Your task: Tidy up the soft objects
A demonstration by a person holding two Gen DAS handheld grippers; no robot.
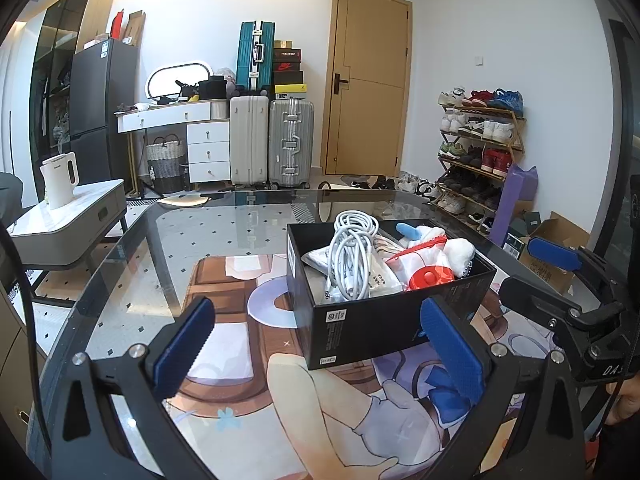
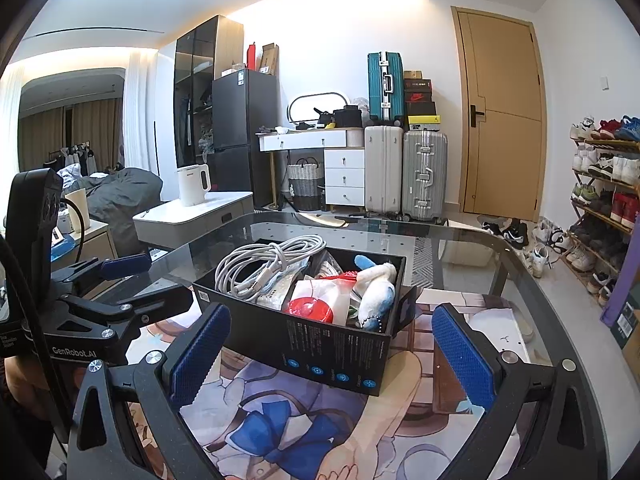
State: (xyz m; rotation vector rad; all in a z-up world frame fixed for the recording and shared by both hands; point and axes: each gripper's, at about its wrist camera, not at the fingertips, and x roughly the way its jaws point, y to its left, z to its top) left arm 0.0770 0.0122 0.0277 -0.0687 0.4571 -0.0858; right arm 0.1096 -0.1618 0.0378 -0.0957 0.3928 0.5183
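Left gripper (image 1: pixel 320 344) and right gripper (image 2: pixel 332 352) both hover spread wide and empty, just short of the black box (image 1: pixel 376 320) on the glass table (image 1: pixel 240 232). Inside the box lie a white cable (image 1: pixel 352 256), a plush (image 1: pixel 452 250) and packets.

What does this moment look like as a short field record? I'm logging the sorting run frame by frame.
surface: glass table over a cartoon-print mat
container: open black box on the table
contents: coiled white cable, white and blue plush toy, red round item in clear wrap, flat packets
left gripper: open, empty, short of the box
right gripper: open, empty, short of the box
loose items on the table: none visible
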